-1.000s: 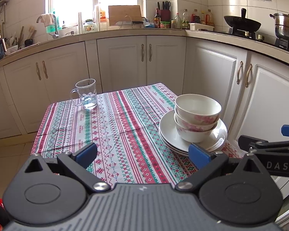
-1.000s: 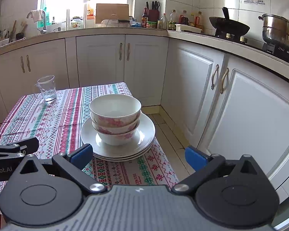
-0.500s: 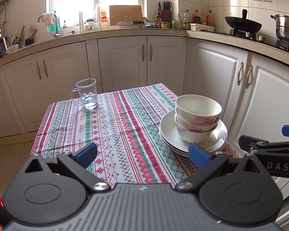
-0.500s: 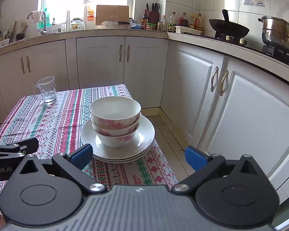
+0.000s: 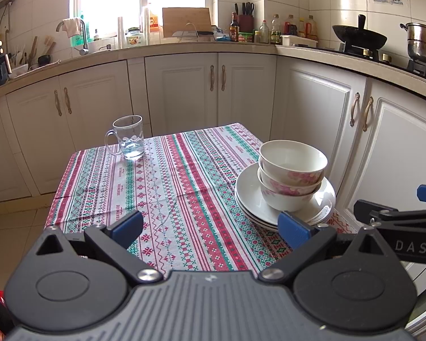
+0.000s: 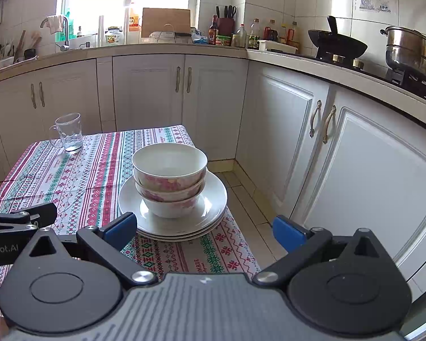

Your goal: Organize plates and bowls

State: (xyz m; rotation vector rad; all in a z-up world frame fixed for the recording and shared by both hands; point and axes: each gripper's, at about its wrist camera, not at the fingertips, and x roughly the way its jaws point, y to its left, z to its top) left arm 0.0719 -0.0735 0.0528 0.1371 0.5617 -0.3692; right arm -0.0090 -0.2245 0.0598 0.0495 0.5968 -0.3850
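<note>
Three white bowls with pink flowers (image 5: pixel 292 174) (image 6: pixel 169 179) are nested in a stack on a pile of white plates (image 5: pixel 247 196) (image 6: pixel 213 201) at the table's right near corner. My left gripper (image 5: pixel 210 227) is open and empty, held above the near middle of the table, left of the stack. My right gripper (image 6: pixel 204 227) is open and empty, just in front of the plates, with its left finger near their rim. Each gripper shows at the edge of the other's view.
A glass mug (image 5: pixel 127 137) (image 6: pixel 68 133) stands at the far left of the striped tablecloth (image 5: pixel 167 187). White cabinets (image 6: pixel 340 153) run close along the right and back. A wok (image 6: pixel 338 44) and a steel pot (image 6: pixel 411 54) sit on the stove.
Both grippers have barely moved; the views drifted very slightly. Nothing was taken hold of or let go.
</note>
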